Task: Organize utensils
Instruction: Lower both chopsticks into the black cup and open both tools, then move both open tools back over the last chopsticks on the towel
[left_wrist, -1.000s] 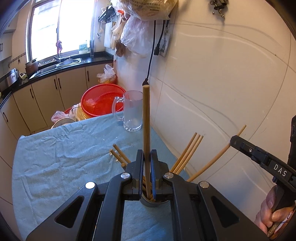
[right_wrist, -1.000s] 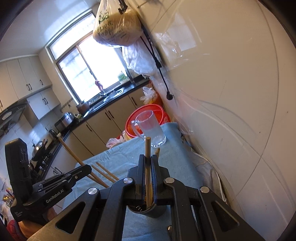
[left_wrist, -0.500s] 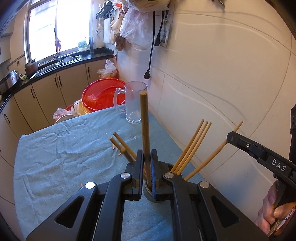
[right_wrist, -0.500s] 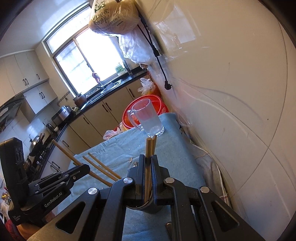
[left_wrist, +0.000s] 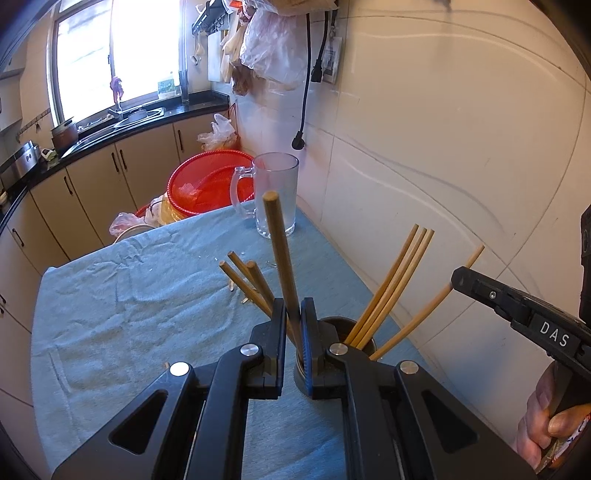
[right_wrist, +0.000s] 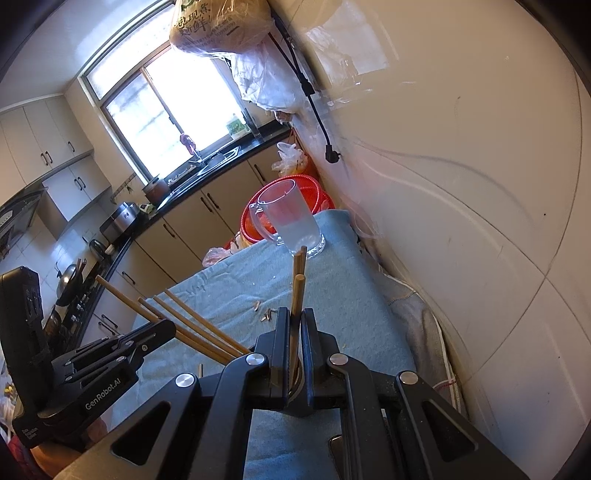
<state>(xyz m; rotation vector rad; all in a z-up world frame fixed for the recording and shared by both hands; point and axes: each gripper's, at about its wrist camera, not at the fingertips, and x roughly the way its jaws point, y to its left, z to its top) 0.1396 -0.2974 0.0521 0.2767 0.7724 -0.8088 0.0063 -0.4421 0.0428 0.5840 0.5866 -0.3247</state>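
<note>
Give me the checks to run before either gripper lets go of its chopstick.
1. Left chopstick aimed into the cup: ok, its lower end passes between the left gripper fingers toward the rim.
2. Right chopstick over the cup: ok, the rim shows below the right gripper.
3. Grip on each chopstick: cannot tell.
4. Leaning chopsticks out of the way: ok, they fan outward from the cup.
5. Mug out of the way: ok, upright at the far end of the table.
</note>
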